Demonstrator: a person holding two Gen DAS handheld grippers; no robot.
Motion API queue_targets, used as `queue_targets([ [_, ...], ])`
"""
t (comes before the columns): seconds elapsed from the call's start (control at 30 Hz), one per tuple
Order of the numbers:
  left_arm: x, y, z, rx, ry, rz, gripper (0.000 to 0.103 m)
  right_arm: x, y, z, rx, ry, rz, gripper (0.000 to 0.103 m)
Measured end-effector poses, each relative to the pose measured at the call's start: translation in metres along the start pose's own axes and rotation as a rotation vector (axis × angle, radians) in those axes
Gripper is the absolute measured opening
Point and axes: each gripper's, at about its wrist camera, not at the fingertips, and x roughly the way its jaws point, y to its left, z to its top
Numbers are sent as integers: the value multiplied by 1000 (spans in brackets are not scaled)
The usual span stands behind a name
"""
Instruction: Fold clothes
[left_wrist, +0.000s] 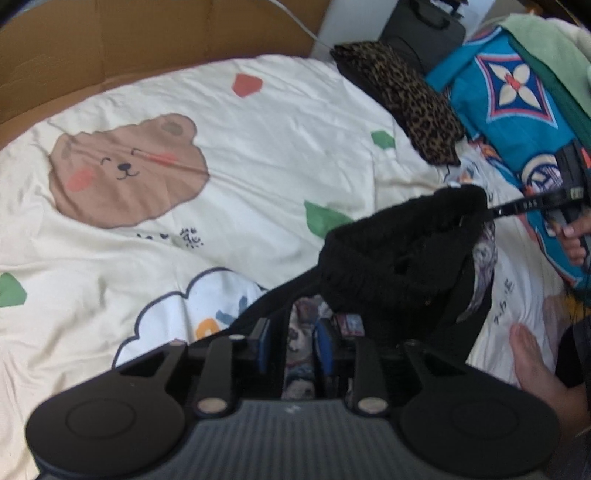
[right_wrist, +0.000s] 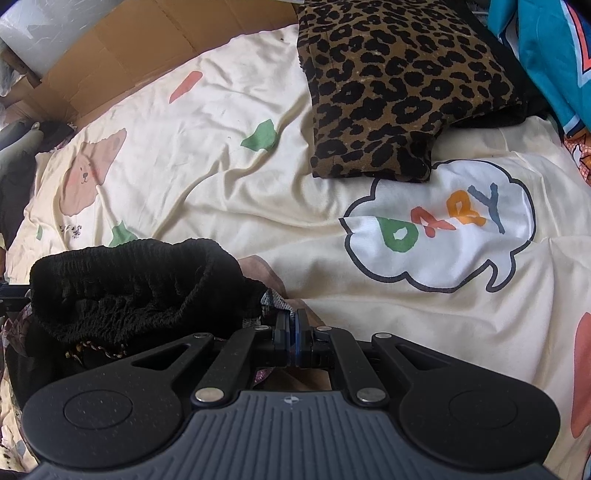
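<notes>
2 grippers work a black ribbed-knit garment (left_wrist: 399, 258) bunched on the cream cartoon-print bedsheet (left_wrist: 258, 147), near the folded leopard-print cloth (right_wrist: 399, 85). Right gripper (right_wrist: 291, 332) fingers clamp its corner; left gripper (left_wrist: 291, 343) fingers stand apart, empty. Next, regrip an edge and spread it.

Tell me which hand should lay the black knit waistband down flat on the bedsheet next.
Probably the right. The right gripper is shut, apparently pinching the black knit waistband at its edge. The left gripper stands open with patterned fabric between its fingers, holding nothing. The bedsheet ahead is bare.
</notes>
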Motion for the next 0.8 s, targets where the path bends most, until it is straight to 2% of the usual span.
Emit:
queue_targets([
  [0.1,12,9,2,-53,34,-44,43,0,1,0,-2,3,-1,0],
  [0.13,17,14,4,-94,58,-80,46,-1,1,0,-1,4,-1,0],
  [0.2,25,20,4,-141,88,-126,45,-1,1,-1,-1,6,-1,0],
  [0.23,28,20,4,-143,94,-135,42,-1,1,-1,-1,7,-1,0],
  [0.33,33,21,4,-144,106,-159,6,-1,1,-2,2,9,0,0],
  [0.47,22,17,6,-86,69,-107,4,-2,2,0,10,7,2,0],
  [0.8,-39,15,29,-63,-43,24,4,-40,35,17,-41,-33,13,0],
])
